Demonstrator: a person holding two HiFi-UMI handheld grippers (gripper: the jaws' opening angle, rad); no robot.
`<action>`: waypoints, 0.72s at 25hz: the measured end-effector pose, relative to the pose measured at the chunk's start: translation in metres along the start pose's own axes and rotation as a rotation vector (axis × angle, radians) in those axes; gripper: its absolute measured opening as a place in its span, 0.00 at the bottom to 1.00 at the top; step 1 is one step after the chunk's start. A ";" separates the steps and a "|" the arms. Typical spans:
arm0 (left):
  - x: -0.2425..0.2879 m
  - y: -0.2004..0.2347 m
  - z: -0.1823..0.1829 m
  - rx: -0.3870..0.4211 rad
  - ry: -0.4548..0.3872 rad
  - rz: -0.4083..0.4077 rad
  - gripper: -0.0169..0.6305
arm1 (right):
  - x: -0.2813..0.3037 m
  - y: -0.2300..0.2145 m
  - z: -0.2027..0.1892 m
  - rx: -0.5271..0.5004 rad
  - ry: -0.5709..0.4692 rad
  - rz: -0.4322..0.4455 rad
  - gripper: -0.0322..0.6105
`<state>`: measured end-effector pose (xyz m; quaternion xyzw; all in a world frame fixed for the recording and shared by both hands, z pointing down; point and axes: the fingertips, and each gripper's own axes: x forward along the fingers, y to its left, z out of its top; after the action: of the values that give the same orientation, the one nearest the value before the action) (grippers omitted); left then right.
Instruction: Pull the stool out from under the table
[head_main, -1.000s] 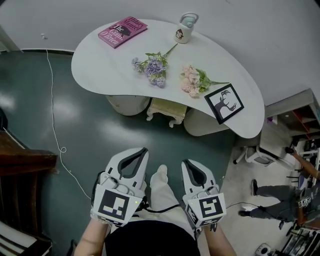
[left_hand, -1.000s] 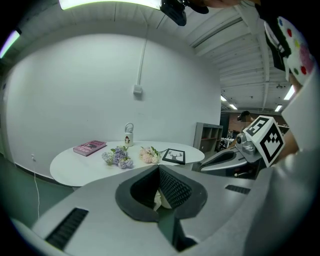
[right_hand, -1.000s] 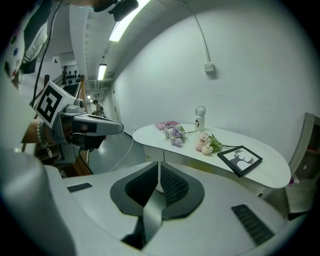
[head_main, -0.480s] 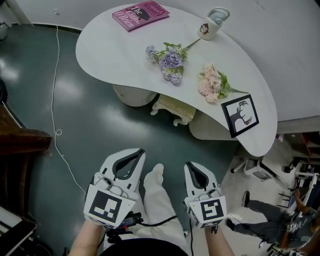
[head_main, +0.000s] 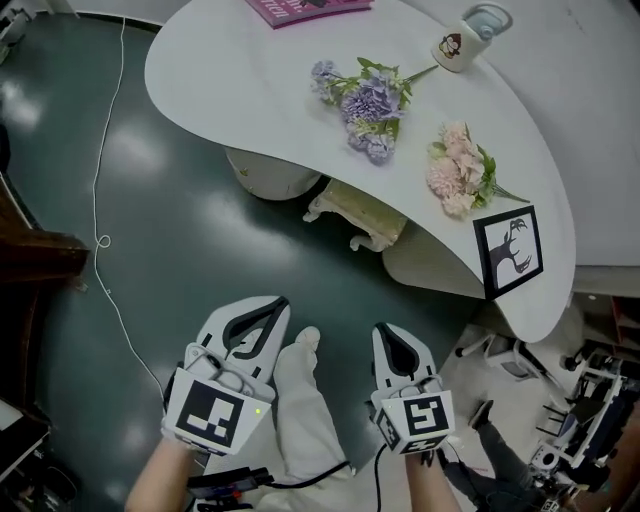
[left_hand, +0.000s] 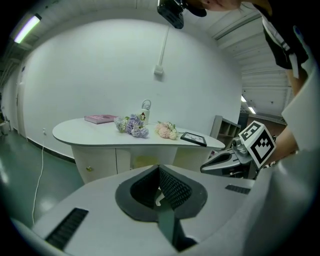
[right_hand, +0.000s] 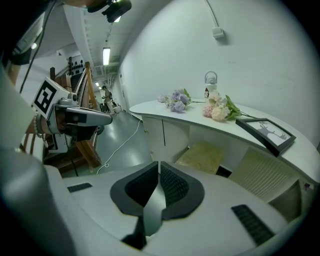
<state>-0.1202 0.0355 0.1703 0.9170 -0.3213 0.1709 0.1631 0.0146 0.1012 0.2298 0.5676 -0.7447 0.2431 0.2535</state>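
The cream stool (head_main: 358, 213), with carved legs and a yellowish cushion, stands tucked under the white curved table (head_main: 230, 80). Only its front half shows in the head view. Both grippers hang over the green floor, well short of the stool. My left gripper (head_main: 266, 308) is shut with nothing in it, and so is my right gripper (head_main: 388, 334). In the right gripper view the stool cushion (right_hand: 202, 155) lies ahead below the table edge (right_hand: 165, 111), beyond the shut jaws of the right gripper (right_hand: 159, 169). The left gripper (left_hand: 159, 171) faces the table (left_hand: 90, 134) from farther back.
On the table lie a pink book (head_main: 310, 8), a mug (head_main: 462, 45), purple flowers (head_main: 368, 105), pink flowers (head_main: 455, 175) and a framed picture (head_main: 512, 250). A white cable (head_main: 100, 240) trails on the floor at the left beside dark wooden furniture (head_main: 40, 260). The person's trouser leg (head_main: 300, 400) is between the grippers.
The table and stool have slid up and right in the head view and look larger as the person steps nearer. Both grippers stay shut low in the frame.
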 end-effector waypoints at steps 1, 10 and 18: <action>0.004 0.002 -0.005 -0.002 0.000 0.004 0.05 | 0.006 -0.003 -0.005 0.003 0.008 -0.001 0.11; 0.043 0.018 -0.052 -0.024 0.018 0.025 0.05 | 0.053 -0.028 -0.046 0.031 0.055 -0.008 0.11; 0.085 0.023 -0.090 -0.015 0.036 0.007 0.05 | 0.092 -0.061 -0.073 0.044 0.105 -0.043 0.11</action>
<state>-0.0914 0.0096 0.2904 0.9114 -0.3230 0.1856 0.1750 0.0600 0.0678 0.3493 0.5753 -0.7125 0.2833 0.2848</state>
